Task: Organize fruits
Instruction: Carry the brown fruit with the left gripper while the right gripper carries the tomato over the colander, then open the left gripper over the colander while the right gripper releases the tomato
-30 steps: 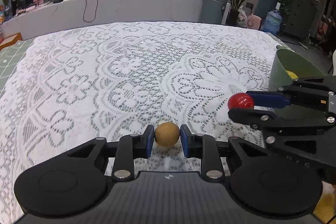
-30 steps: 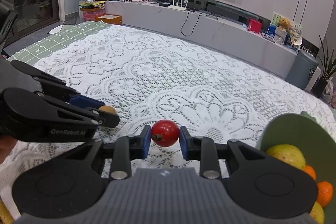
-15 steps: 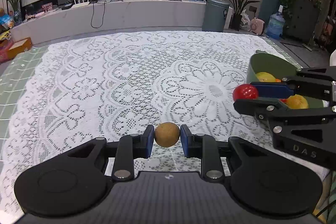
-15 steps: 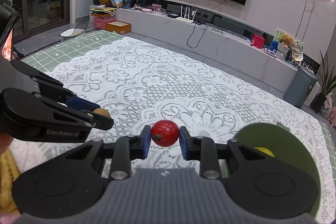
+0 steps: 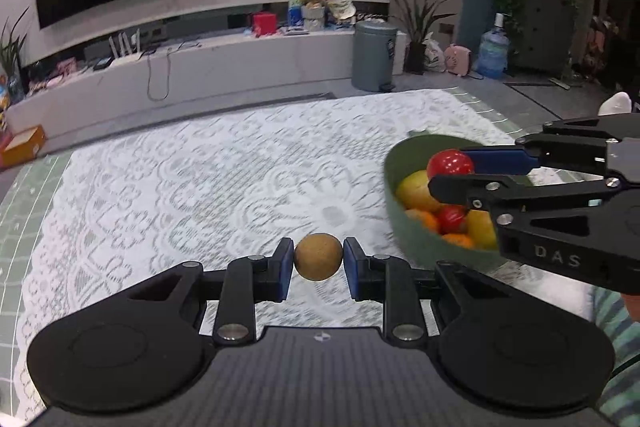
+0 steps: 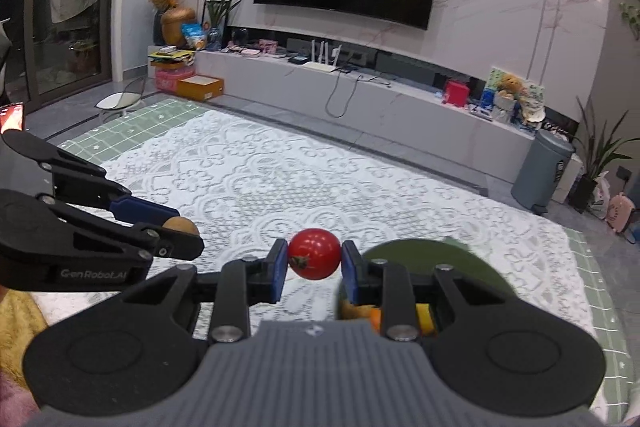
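Left gripper (image 5: 319,263) pinching a brown fruit (image 5: 318,256), right gripper (image 6: 314,261) clamped on a red fruit (image 6: 314,253) — both carried high over the lace cloth (image 5: 192,187), probably (just guessing) to clear the green bowl (image 5: 420,247) rim.

Ahead of both sets of jaws the lace cloth (image 5: 200,187) lies bare, open room to pass; right of the left jaws stands the green bowl (image 5: 416,247), heaped with fruit; the right gripper (image 5: 450,173) hangs over its rim, blocking that side.
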`<state>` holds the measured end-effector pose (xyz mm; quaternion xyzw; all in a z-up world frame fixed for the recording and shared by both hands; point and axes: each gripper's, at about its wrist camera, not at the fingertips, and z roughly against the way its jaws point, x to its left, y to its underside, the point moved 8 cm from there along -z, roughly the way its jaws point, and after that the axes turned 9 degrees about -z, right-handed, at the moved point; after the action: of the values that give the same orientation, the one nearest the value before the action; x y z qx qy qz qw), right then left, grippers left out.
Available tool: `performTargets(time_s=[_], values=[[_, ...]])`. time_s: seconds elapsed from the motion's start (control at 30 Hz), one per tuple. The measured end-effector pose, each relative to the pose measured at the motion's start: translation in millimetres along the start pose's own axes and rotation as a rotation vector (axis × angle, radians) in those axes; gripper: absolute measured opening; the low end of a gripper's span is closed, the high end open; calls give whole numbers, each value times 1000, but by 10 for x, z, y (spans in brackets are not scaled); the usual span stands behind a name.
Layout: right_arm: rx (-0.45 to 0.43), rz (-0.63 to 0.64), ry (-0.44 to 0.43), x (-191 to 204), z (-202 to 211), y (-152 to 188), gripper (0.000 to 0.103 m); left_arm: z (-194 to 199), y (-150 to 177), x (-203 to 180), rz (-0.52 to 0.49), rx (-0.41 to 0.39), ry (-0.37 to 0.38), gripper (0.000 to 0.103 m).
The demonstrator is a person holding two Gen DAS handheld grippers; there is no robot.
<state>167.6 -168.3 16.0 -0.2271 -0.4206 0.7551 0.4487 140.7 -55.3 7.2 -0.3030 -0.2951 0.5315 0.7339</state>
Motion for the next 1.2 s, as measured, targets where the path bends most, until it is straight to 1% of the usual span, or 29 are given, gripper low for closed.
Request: performTargets(time_s=[0.3, 0.47, 0.57, 0.63, 0.8, 0.93, 1.1, 1.2], values=[[10, -59, 63, -479, 90, -23, 25, -135, -417, -368, -61, -48, 45, 30], [27, -91, 101, -782, 41, -11, 25, -323, -551, -536, -83, -40, 81, 30], [56, -117, 115, -966, -31, 16, 25, -474, -599, -610, -96, -17, 118, 30], [84, -131, 122, -1074, -81, 49, 25, -589, -605, -653, -98, 12, 144, 30], [166, -186, 98, -1307, -232, 164, 25, -874, -583, -759, -102, 95, 205, 30], [235, -201, 93, -1389, -392, 262, 25, -1024, -534, -845, -136, 132, 238, 30], [310, -310, 17, -1416, -609, 346, 25, -1160, -474, -931, -189, 163, 263, 30], [343, -350, 16, -1430, -710, 390, 25, -1223, -437, -950, -216, 177, 266, 30]])
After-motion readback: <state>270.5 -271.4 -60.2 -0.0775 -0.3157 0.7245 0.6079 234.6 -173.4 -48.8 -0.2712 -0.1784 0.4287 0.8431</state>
